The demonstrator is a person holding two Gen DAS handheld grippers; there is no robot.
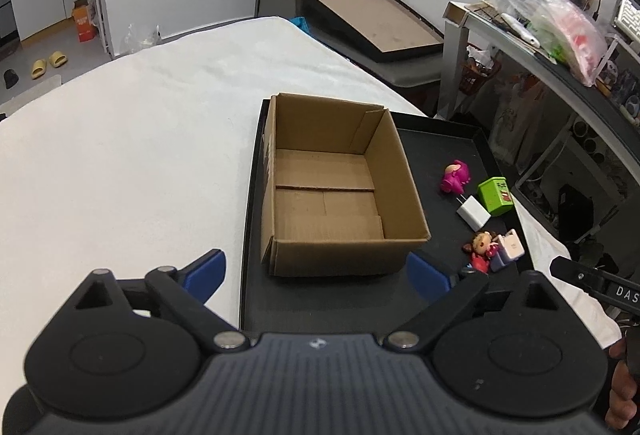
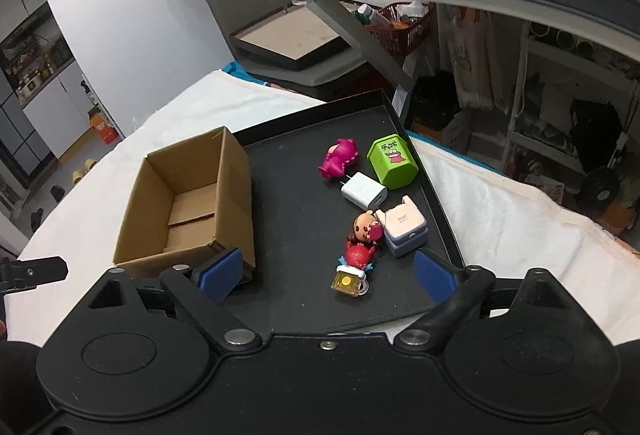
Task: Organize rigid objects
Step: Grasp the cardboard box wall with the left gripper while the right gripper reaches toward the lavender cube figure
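An open, empty cardboard box (image 1: 332, 187) (image 2: 188, 207) stands on the left part of a black tray (image 1: 436, 147) (image 2: 304, 227). To its right lie a pink pig toy (image 1: 455, 177) (image 2: 339, 158), a green box (image 1: 496, 195) (image 2: 393, 162), a white charger (image 1: 473, 215) (image 2: 364, 191), a doll figure (image 1: 482, 249) (image 2: 363, 235), a small lavender case (image 1: 509, 249) (image 2: 405, 231) and a beer-mug charm (image 2: 350, 281). My left gripper (image 1: 316, 275) is open, just short of the box. My right gripper (image 2: 326, 273) is open, just above the charm.
The tray rests on a table with a white cloth (image 1: 140, 139). A second black tray (image 1: 372, 23) leans on a grey chair behind. A cluttered shelf unit (image 1: 560, 47) stands to the right. The right gripper's edge (image 1: 592, 285) shows in the left wrist view.
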